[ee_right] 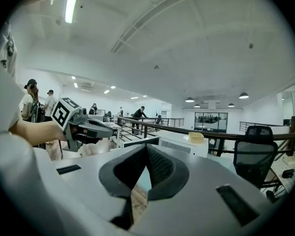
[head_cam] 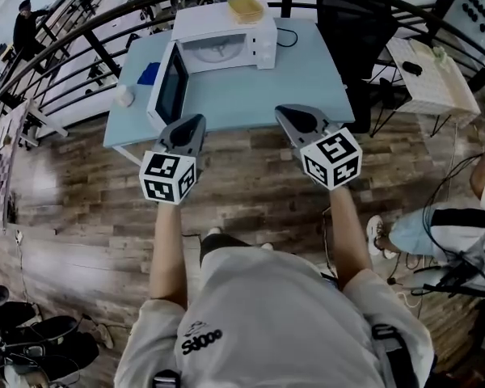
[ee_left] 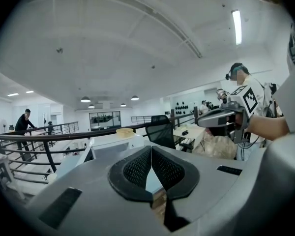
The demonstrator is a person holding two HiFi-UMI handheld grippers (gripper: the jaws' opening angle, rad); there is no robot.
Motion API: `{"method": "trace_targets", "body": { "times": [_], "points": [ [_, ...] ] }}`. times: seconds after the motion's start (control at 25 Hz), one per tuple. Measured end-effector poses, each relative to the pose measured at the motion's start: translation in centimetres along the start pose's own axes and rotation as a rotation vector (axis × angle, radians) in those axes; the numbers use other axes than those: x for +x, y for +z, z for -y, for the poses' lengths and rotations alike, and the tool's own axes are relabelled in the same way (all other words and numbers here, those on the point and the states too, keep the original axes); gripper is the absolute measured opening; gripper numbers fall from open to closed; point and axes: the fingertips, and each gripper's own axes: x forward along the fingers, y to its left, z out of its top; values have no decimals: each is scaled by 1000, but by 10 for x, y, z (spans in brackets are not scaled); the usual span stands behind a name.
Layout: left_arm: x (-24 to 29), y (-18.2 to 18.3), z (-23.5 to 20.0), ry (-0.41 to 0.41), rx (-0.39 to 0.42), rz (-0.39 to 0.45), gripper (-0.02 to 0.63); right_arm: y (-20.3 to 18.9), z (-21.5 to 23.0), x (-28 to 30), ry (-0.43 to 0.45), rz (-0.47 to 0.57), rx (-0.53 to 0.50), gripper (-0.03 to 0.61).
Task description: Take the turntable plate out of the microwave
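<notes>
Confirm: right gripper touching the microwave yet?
Apart. Head view shows the right gripper, jaws shut and empty, with a stretch of bare table between it and the microwave.

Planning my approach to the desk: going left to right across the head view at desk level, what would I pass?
From the left: white cup → blue object → microwave, door swung open → black office chair → small white side table.

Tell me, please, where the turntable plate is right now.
In the head view, the turntable plate lies inside the open microwave, top centre, on the far side of the blue table, with the door swung out left.
</notes>
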Motion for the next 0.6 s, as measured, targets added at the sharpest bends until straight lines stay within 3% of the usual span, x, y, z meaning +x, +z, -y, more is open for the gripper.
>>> {"method": "trace_targets", "body": {
  "times": [0.32, 0.6],
  "points": [
    [33, 1, -3, -27, 1, -16, 20, -6, 26, 8, -15, 26, 51, 6],
    [102, -6, -33, -85, 5, 2, 20, -22, 67, 45, -68, 17, 62, 6]
  ]
}}
